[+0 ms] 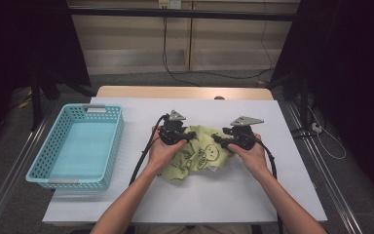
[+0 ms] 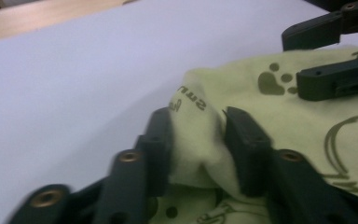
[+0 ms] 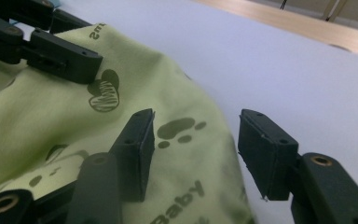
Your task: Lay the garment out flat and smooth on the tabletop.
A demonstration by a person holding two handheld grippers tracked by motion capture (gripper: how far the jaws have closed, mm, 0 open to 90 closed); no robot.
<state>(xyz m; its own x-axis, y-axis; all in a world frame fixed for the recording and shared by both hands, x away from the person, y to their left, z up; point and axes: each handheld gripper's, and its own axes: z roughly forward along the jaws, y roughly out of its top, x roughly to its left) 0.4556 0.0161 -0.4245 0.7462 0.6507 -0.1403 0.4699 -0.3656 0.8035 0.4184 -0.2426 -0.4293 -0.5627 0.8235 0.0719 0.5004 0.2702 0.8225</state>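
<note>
A crumpled pale green cloth [image 1: 198, 152] with printed paw marks lies on the white surface [image 1: 253, 195], between the two grippers. The left gripper [image 2: 197, 140] has its jaws clamped on a raised fold at the cloth's edge. The right gripper [image 3: 193, 154] has its jaws apart, straddling the cloth's other edge without pinching it. Well off to the left gripper's outer side stands a light blue basket [image 1: 44, 156] with nothing visible inside.

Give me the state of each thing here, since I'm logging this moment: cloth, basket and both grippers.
green cloth: crumpled on the white table cover, not folded.
blue basket: upright, empty, left of the cloth.
left gripper: pinching a raised fold of the cloth.
right gripper: jaws apart over the cloth's edge, not gripping.
</note>
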